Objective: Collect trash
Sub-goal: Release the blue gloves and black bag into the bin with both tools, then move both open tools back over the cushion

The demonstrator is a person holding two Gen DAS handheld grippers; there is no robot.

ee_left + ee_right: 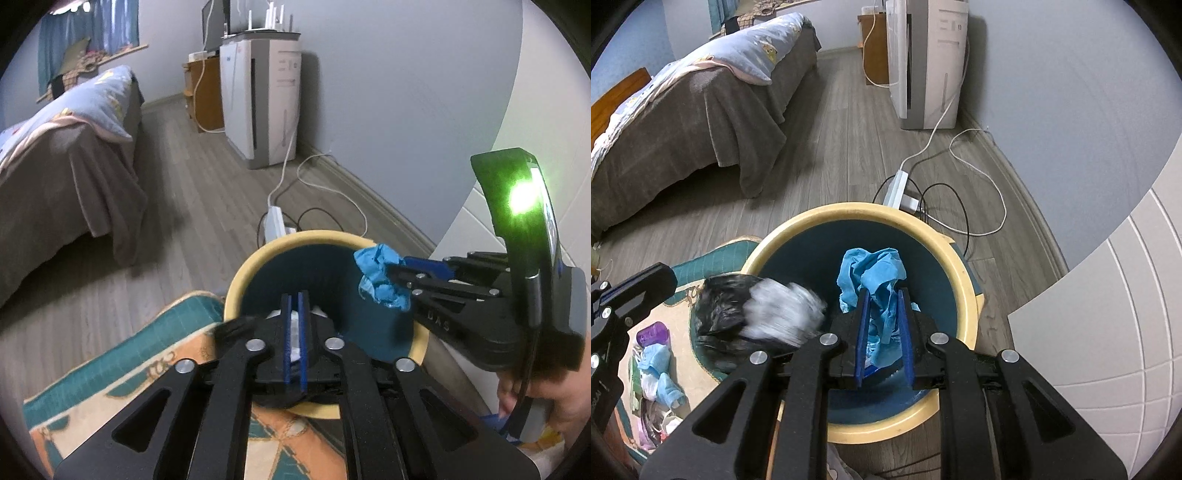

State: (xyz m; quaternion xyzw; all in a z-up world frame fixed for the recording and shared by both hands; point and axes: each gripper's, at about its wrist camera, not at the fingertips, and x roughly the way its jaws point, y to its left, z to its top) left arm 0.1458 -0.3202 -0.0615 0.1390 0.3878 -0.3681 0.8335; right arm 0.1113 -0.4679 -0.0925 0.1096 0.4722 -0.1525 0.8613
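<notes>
A round bin [258, 254] with a cream rim and dark teal inside [798, 236] stands on the floor. My right gripper [882, 295] is shut on a crumpled blue tissue [875, 273] and holds it over the bin's mouth; the tissue also shows in the left wrist view [380, 277]. My left gripper [294, 295] is over the bin's near rim, fingers nearly closed, with a sliver of white between them. A blurred white wad [783, 314] and a black bag [720, 306] are at the bin's left rim.
More trash [657, 362] lies on a patterned rug [122, 365] left of the bin. A bed [687, 110], an air purifier [262, 99], a power strip [897, 188] with loose cables, and a white cabinet [1108, 332] surround the bin.
</notes>
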